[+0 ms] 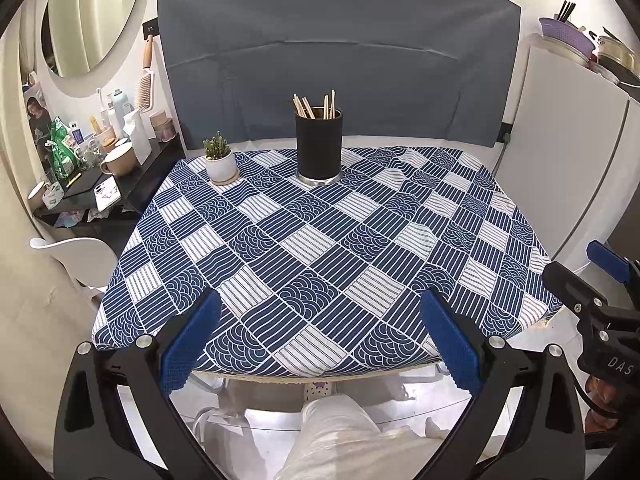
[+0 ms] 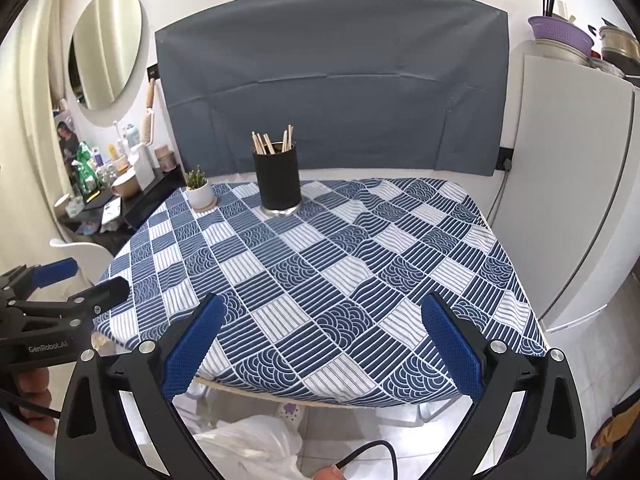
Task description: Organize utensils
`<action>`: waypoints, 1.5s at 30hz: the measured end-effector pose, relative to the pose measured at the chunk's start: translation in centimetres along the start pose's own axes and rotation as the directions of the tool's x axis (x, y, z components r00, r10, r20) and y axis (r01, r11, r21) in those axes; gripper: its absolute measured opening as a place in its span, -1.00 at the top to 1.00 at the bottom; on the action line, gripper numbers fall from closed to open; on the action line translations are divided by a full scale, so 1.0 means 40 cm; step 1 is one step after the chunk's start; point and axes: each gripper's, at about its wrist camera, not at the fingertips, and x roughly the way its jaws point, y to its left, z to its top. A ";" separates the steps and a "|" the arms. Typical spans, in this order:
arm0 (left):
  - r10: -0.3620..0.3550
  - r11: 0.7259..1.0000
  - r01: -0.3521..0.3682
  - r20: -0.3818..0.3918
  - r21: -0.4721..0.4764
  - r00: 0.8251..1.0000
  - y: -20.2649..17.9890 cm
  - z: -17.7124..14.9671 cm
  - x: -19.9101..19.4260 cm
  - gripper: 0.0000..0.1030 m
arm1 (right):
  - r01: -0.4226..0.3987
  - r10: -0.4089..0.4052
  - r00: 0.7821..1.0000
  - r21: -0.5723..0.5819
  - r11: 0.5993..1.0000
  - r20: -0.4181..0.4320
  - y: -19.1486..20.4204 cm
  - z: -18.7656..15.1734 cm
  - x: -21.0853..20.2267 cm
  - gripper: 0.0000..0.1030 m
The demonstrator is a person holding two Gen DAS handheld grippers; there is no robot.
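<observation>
A black cylindrical holder (image 1: 319, 145) with several wooden chopsticks (image 1: 316, 105) standing in it sits at the far middle of the table; it also shows in the right wrist view (image 2: 277, 178). My left gripper (image 1: 320, 320) is open and empty over the table's near edge. My right gripper (image 2: 320, 320) is open and empty over the near edge too. Each gripper shows at the side of the other's view, the right one (image 1: 600, 280) and the left one (image 2: 60, 284).
The table carries a blue and white patterned cloth (image 1: 320, 248). A small cactus in a white pot (image 1: 220, 162) stands left of the holder. A cluttered side shelf (image 1: 92, 160) and a white chair (image 1: 76, 256) are at the left, a white fridge (image 1: 576, 152) at the right.
</observation>
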 end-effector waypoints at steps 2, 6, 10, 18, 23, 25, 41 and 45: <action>-0.001 1.000 0.001 -0.001 -0.003 1.000 0.001 -0.001 0.000 -0.89 | -0.001 0.001 1.000 0.000 1.000 -0.002 0.001 0.001 0.001 -0.85; -0.001 1.000 0.001 -0.005 -0.008 1.000 0.012 -0.003 0.001 -0.89 | -0.003 0.003 1.000 -0.004 1.000 -0.005 0.004 0.003 0.001 -0.85; -0.007 1.000 0.007 -0.012 -0.006 1.000 0.018 -0.006 0.003 -0.89 | -0.002 0.002 1.000 -0.002 1.000 -0.008 0.006 0.005 0.003 -0.84; -0.011 1.000 0.011 -0.017 -0.003 1.000 0.021 -0.005 0.009 -0.89 | 0.007 -0.007 1.000 0.000 1.000 -0.005 0.011 0.003 0.001 -0.85; -0.019 1.000 0.018 -0.021 -0.005 1.000 0.020 0.001 0.012 -0.89 | 0.007 -0.007 1.000 0.001 1.000 0.000 0.009 0.006 0.002 -0.85; -0.023 1.000 0.023 -0.025 -0.005 0.999 0.019 0.002 0.012 -0.89 | 0.006 -0.006 1.000 0.001 1.000 -0.002 0.008 0.007 0.005 -0.84; -0.025 1.000 0.024 -0.025 -0.005 0.999 0.022 0.010 0.011 -0.89 | 0.014 -0.014 1.000 -0.003 1.000 0.010 0.016 0.005 0.001 -0.85; -0.024 1.000 0.024 -0.027 -0.005 0.999 0.023 0.008 0.013 -0.89 | 0.013 -0.013 1.000 -0.004 1.000 0.008 0.016 0.005 0.002 -0.85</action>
